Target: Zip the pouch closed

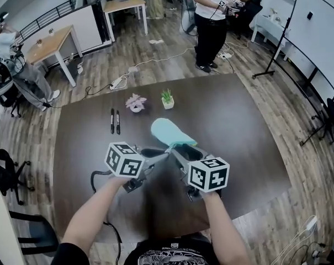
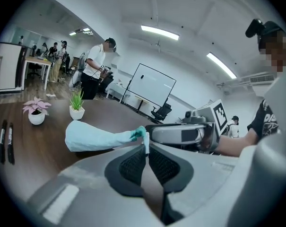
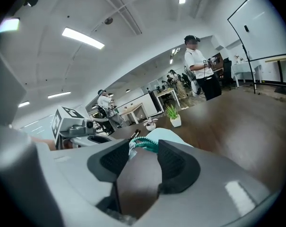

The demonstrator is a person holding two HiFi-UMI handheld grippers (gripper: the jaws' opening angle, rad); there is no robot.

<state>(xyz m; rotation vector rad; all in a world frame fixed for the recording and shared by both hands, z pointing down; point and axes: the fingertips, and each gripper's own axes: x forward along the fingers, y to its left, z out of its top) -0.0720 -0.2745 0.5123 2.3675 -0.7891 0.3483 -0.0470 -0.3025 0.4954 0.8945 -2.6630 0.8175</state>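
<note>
One big dark table fills most of the head view, w/ wood floor round it. Past its far edge a person in white top & dark trousers stands. A whiteboard on a stand is at far right.

Near the table's middle is the pouch, pale teal, long & soft. Its far end seems to rest on the table; its near end is raised to where both tongs meet. Left tongs come in from the left, right tongs from the right, tips nearly touching.

Left tongs are closed tight on a thin white pull tab at the pouch's near end. Right tongs are parted, w/ the zip teeth & pouch end between the pads, closer to the left pad. The pads don't look to press on it.

Behind the pouch, toward the far edge, sit a green plant in a white pot & a pink plant just left of it. 2 black pens lie side by side left of the pouch, apart from it. A black cable loops at near-left.
</note>
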